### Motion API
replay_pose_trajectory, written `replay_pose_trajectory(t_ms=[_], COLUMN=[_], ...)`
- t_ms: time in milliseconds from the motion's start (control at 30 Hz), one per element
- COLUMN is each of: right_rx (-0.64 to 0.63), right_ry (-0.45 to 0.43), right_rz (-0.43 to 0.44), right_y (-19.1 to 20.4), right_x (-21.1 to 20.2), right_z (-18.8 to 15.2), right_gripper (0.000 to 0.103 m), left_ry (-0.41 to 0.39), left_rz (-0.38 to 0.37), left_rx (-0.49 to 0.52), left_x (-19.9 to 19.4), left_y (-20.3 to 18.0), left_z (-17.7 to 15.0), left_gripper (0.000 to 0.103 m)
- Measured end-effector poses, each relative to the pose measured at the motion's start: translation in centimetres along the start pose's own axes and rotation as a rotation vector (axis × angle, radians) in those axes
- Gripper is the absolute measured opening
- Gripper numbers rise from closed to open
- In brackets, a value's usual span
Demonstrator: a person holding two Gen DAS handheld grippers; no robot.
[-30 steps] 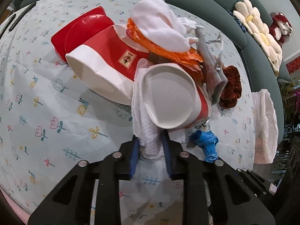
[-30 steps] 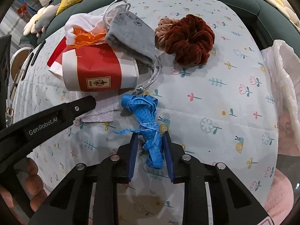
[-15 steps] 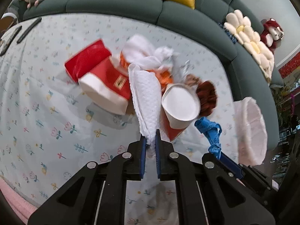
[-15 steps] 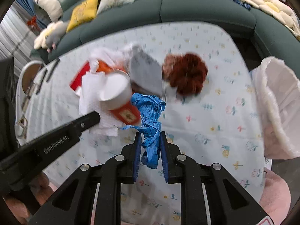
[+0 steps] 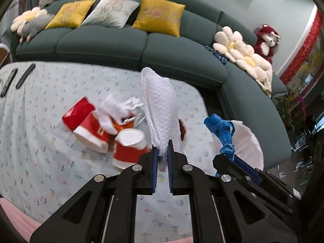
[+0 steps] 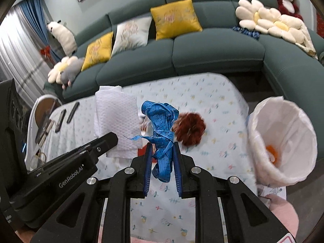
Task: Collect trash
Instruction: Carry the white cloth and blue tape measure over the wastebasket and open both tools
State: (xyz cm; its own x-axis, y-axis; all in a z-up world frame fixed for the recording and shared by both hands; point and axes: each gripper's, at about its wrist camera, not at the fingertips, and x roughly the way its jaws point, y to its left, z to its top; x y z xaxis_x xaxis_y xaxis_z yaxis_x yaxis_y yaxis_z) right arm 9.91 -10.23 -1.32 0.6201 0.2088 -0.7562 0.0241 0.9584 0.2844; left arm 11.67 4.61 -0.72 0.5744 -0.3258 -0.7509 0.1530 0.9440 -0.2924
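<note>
Your left gripper is clamped nearly closed on the white quilted paper towel, which stands up above the flower-print table. The towel hides the middle of the table's far side, so only a sliver of the brown scrunchie shows past its edge. Your right gripper pinches the crumpled blue tape, also lifted clear of the table; the tape's lower end dangles between the pads. The white-lined trash bin stands just off the table's right edge, with something orange inside, too blurred to name. On the table, left of the towel, the red-and-white paper cups and crumpled white paper lie in a smeared heap.
</note>
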Motion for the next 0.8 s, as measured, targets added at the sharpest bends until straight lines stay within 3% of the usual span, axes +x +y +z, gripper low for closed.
replay_pose_trajectory(t_ms=[400,800], right_rx=[0.064,0.161], right_ry=[-0.16,-0.25], right_rz=[-0.04,-0.093], right_y=[-5.2,-12.3], right_x=[-7.2,-12.3], right_z=[1.5,0.5], right_gripper=[0.019,0.019], left_ry=[-0.094,-0.117], left_rz=[-0.061,-0.097], left_rx=[0.159,0.301], left_x=[-3.0,-3.8], left_y=[-8.8,-17.0], left_z=[0.7,-1.2], left_gripper=[0.008,0.008])
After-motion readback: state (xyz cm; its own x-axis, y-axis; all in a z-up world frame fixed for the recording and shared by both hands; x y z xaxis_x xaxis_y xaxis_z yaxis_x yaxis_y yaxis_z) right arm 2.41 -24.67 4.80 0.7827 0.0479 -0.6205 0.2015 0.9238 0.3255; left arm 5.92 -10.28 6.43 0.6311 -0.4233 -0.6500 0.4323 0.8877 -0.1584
